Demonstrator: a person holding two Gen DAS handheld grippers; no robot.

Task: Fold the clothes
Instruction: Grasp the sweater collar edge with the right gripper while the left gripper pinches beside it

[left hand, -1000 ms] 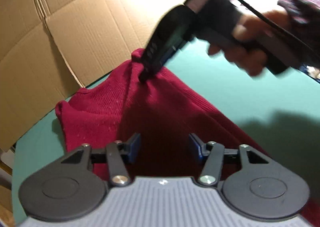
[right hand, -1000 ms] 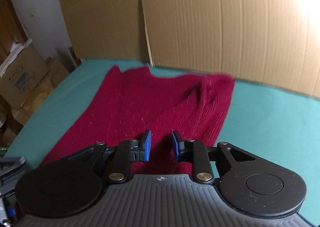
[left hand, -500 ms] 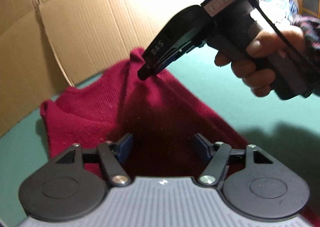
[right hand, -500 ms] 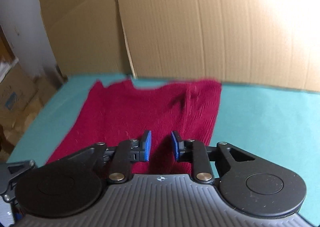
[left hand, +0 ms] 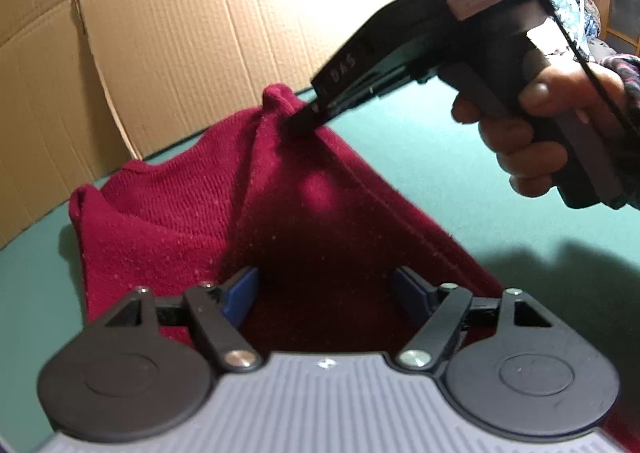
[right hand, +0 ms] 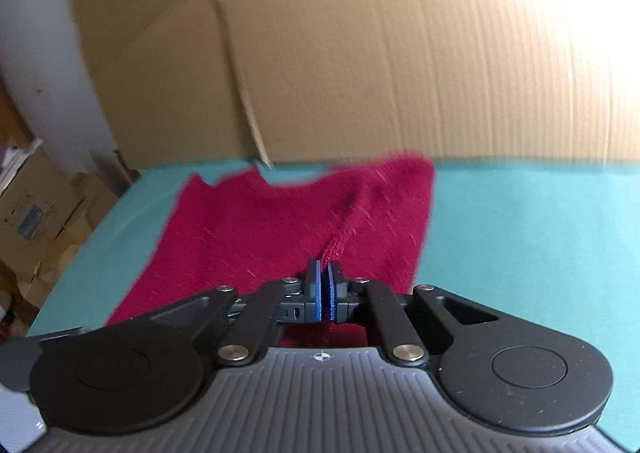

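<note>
A dark red knitted sweater point(left hand: 180, 213) lies on the green table point(left hand: 440, 173). My left gripper point(left hand: 326, 293) hovers over its near part, jaws wide and still opening; fabric lies beneath them, but the blue pads point(left hand: 240, 293) press on nothing. In the left wrist view, my right gripper point(left hand: 298, 121) comes in from the upper right, held by a person's hand point(left hand: 532, 141), and pinches a raised peak of the sweater. In the right wrist view its blue pads point(right hand: 318, 293) stand together at the right gripper point(right hand: 324, 285), with a ridge of the sweater point(right hand: 260, 229) running into them.
A tall cardboard wall point(left hand: 180, 53) stands along the table's far edge, close behind the sweater, seen also as the cardboard wall point(right hand: 360, 53). Stacked boxes point(right hand: 36, 213) sit beyond the table's left edge. Bare green table point(right hand: 520, 233) stretches to the right of the sweater.
The right gripper's pads went from a small gap to pressed together on a fold of the sweater. The left gripper's jaws spread wider. The cloth now rises in a peak.
</note>
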